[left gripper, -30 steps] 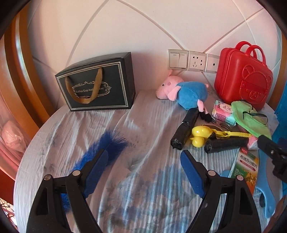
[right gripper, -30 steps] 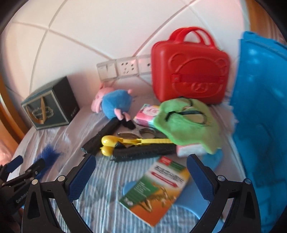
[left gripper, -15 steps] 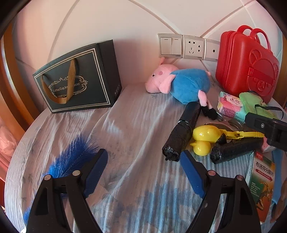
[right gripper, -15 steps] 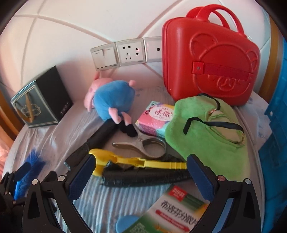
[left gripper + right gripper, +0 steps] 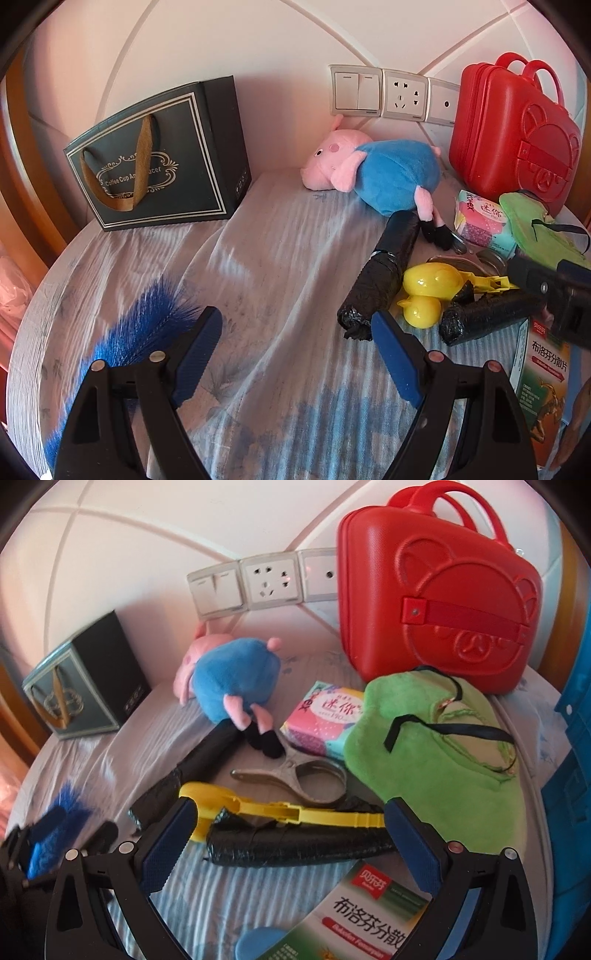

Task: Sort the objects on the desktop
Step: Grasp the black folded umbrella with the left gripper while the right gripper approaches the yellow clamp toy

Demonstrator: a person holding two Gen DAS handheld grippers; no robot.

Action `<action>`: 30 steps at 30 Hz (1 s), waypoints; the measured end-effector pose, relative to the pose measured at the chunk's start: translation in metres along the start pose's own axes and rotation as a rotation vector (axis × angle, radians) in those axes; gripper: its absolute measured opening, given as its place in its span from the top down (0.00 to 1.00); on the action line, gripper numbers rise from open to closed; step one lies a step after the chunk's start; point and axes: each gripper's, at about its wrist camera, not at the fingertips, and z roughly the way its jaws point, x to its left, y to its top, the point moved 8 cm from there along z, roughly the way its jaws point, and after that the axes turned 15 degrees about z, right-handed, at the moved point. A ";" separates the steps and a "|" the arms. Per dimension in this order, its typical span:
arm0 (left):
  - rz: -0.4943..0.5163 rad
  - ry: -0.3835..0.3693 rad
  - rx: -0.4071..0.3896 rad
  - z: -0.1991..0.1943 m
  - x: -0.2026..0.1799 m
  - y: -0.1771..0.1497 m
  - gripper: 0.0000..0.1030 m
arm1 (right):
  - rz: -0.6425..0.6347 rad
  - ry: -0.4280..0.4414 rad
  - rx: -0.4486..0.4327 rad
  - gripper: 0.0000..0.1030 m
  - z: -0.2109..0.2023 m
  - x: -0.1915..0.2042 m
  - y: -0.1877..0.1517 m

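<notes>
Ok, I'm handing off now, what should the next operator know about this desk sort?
Left hand-held gripper: open, empty, over bare cloth between the blue feather brush and the nearer black roll.
Right hand-held gripper: open, empty, straddling the other black roll and the yellow tongs, not gripping either.
The plush pig, tissue pack, metal opener, green cloth and medicine box lie jumbled in front of the red case; the dark gift bag stands apart.
Done: nothing looks sorted. Left: everything.
</notes>
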 end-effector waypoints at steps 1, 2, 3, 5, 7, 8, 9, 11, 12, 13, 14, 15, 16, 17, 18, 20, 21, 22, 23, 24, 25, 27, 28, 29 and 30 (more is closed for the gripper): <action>-0.004 0.001 0.004 0.002 0.000 -0.001 0.20 | -0.012 -0.011 0.004 0.00 0.002 -0.001 -0.002; -0.008 0.001 0.007 0.004 0.000 -0.002 0.20 | -0.017 -0.020 0.008 0.00 0.005 -0.002 -0.003; -0.012 0.002 0.009 0.006 0.001 -0.003 0.19 | -0.013 -0.020 0.021 0.01 0.009 -0.004 -0.005; -0.013 0.003 0.008 0.009 0.000 -0.005 0.20 | -0.007 -0.023 0.037 0.07 0.016 -0.006 -0.006; -0.006 0.006 0.012 0.011 -0.001 -0.006 0.19 | 0.002 -0.019 0.049 0.08 0.022 -0.005 -0.008; -0.005 0.006 0.013 0.013 -0.001 -0.007 0.20 | -0.007 -0.020 0.039 0.05 0.023 -0.002 -0.007; -0.008 0.002 0.014 0.014 0.000 -0.008 0.20 | -0.016 -0.007 0.042 0.05 0.024 0.003 -0.008; -0.018 0.003 0.015 0.016 0.003 -0.010 0.20 | -0.026 0.037 0.045 0.05 0.022 0.013 -0.008; -0.022 0.002 0.015 0.017 0.004 -0.011 0.20 | -0.034 0.068 0.038 0.05 0.017 0.021 -0.008; -0.024 0.003 0.017 0.018 0.005 -0.012 0.20 | -0.054 0.078 0.036 0.05 0.016 0.026 -0.009; -0.024 0.006 0.020 0.019 0.005 -0.012 0.20 | -0.085 0.077 0.051 0.05 0.019 0.033 -0.011; -0.022 0.007 0.021 0.019 0.006 -0.012 0.20 | -0.114 0.072 0.066 0.05 0.024 0.038 -0.014; -0.021 0.010 0.019 0.019 0.007 -0.013 0.20 | -0.133 0.072 0.068 0.05 0.026 0.041 -0.015; -0.023 0.011 0.021 0.019 0.009 -0.013 0.20 | -0.155 0.064 0.069 0.05 0.030 0.045 -0.016; -0.023 0.012 0.028 0.019 0.011 -0.015 0.20 | -0.173 0.048 0.090 0.05 0.039 0.046 -0.018; -0.022 0.016 0.028 0.018 0.014 -0.018 0.20 | -0.223 0.024 0.088 0.02 0.047 0.052 -0.017; -0.023 0.018 0.028 0.017 0.016 -0.020 0.20 | -0.227 0.021 0.127 0.02 0.056 0.055 -0.018; -0.022 0.022 0.027 0.016 0.018 -0.021 0.20 | -0.226 0.020 0.171 0.02 0.065 0.057 -0.019; -0.024 0.028 0.027 0.015 0.021 -0.022 0.20 | -0.234 0.011 0.193 0.02 0.070 0.057 -0.019; -0.028 0.030 0.026 0.014 0.025 -0.023 0.20 | -0.244 -0.003 0.224 0.01 0.077 0.057 -0.020; -0.029 0.035 0.028 0.014 0.027 -0.024 0.20 | -0.245 0.002 0.248 0.00 0.082 0.057 -0.022; -0.039 0.034 0.030 0.014 0.032 -0.024 0.20 | -0.232 0.004 0.266 0.00 0.081 0.056 -0.025; -0.042 0.035 0.028 0.014 0.033 -0.023 0.20 | -0.238 0.020 0.288 0.00 0.079 0.058 -0.030; -0.041 0.035 0.028 0.014 0.035 -0.023 0.20 | -0.257 0.033 0.319 0.00 0.077 0.061 -0.038; -0.046 0.040 0.023 0.012 0.038 -0.023 0.20 | -0.283 0.029 0.342 0.01 0.073 0.062 -0.048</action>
